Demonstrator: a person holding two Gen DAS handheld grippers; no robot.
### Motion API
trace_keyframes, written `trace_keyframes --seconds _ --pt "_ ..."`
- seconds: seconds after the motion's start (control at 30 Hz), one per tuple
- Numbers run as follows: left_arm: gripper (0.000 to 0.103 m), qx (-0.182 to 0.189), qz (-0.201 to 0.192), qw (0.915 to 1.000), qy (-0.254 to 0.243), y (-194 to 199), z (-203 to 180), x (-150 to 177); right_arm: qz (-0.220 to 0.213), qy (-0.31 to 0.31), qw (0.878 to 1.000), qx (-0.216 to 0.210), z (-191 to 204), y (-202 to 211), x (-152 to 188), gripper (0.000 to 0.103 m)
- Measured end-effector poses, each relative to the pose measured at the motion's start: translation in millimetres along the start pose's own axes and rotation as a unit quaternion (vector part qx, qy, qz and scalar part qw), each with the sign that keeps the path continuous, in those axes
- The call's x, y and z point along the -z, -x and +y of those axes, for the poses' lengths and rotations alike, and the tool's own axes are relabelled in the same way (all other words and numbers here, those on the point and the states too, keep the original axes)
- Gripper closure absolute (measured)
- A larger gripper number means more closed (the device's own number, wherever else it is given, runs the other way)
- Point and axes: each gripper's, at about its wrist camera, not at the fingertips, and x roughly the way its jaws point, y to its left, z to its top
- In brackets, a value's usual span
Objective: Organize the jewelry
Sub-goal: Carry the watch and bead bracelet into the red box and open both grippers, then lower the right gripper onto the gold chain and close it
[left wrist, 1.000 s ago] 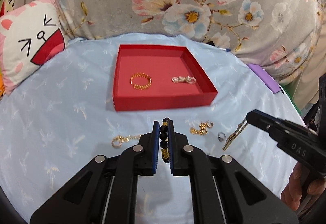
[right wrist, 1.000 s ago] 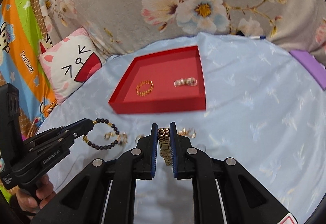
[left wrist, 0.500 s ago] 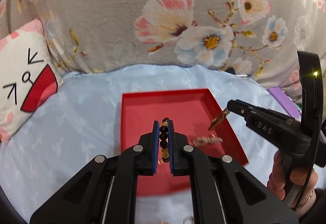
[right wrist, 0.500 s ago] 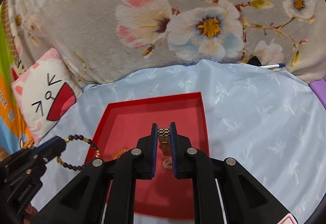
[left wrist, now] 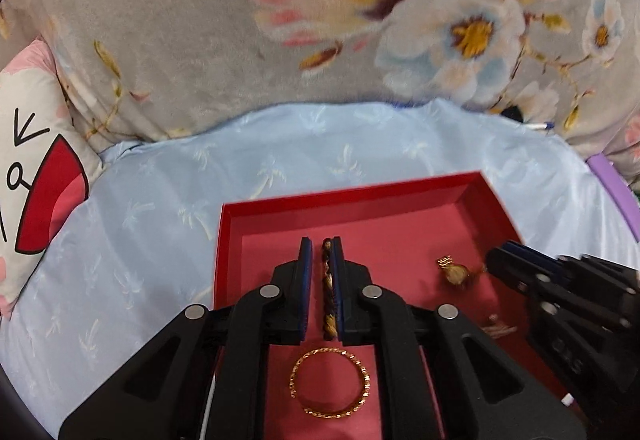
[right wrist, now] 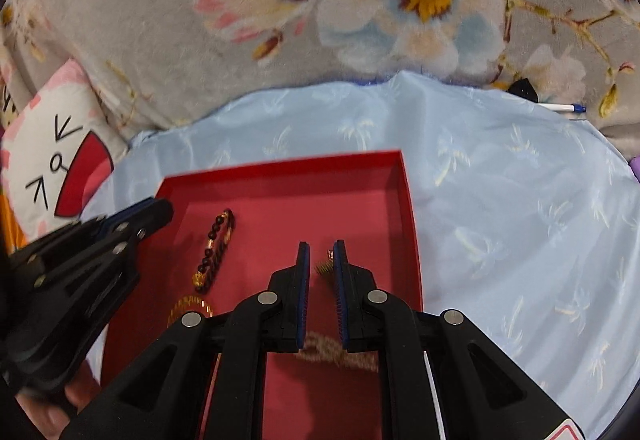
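Hovering over red tray (left wrist: 230, 240), left gripper (left wrist: 321, 272) parted, beaded bracelet (right wrist: 214, 250) inside, right gripper (right wrist: 320, 272) parted, gold bangle (left wrist: 330, 382) nearby.

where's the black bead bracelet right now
In the right wrist view the black bead bracelet lies inside the red tray, on its left half, just beyond the gold ring and beside the left gripper.

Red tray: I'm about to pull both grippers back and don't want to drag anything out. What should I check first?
1. Beaded bracelet lying on the red tray floor: ok.
2. Beaded bracelet apart from the left gripper: ok, seen from the right wrist.
3. Right gripper open: ok.
4. Gold chain piece free of the right gripper's fingers: cannot tell, blurred.
5. Gold bangle inside the tray: ok.
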Motion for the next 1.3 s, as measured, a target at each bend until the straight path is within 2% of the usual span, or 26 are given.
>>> trace_keyframes --seconds 0.07,0.13,0.23,0.4,0.6,0.83,1.0,1.17,1.3 --pt "0.091 0.0 0.006 0.9999 0.012 -3.3 6.0 4.5 0.004 0.003 1.0 -0.004 -0.5 2.9 10.8 0.092" --pt "0.078 0.005 0.008 0.9995 0.032 -2.3 13.2 9.0 0.003 0.003 1.0 -0.01 -2.6 8.8 21.9 0.092" --pt "0.065 0.007 0.001 0.9985 0.054 8.7 23.2 14.1 -0.005 -0.013 1.0 -0.02 -9.9 23.9 34.9 0.09" --pt "0.063 0.013 -0.015 0.997 0.075 44.0 39.5 30.0 -0.028 -0.031 0.998 -0.04 -16.8 65.4 58.3 0.089" --pt "0.058 -0.021 -0.021 0.9977 0.06 86.7 43.5 78.1 -0.032 -0.021 0.999 -0.038 -8.3 106.5 112.5 0.087" --pt "0.055 -0.015 -0.006 0.9984 0.054 128.7 35.3 156.1 -0.005 -0.003 0.999 -0.039 12.4 136.6 194.1 0.084" --pt "0.054 -0.003 0.01 0.9981 0.061 146.6 21.4 200.4 0.021 -0.001 0.999 -0.032 17.4 145.4 240.9 0.074" --pt "0.054 -0.001 0.024 0.9969 0.075 151.8 14.3 227.9 0.027 -0.018 0.999 -0.013 6.4 144.8 253.4 0.073" --pt "0.054 -0.017 0.021 0.9963 0.081 153.8 17.3 239.2 0.017 -0.021 1.0 -0.012 2.1 141.4 242.3 0.073"
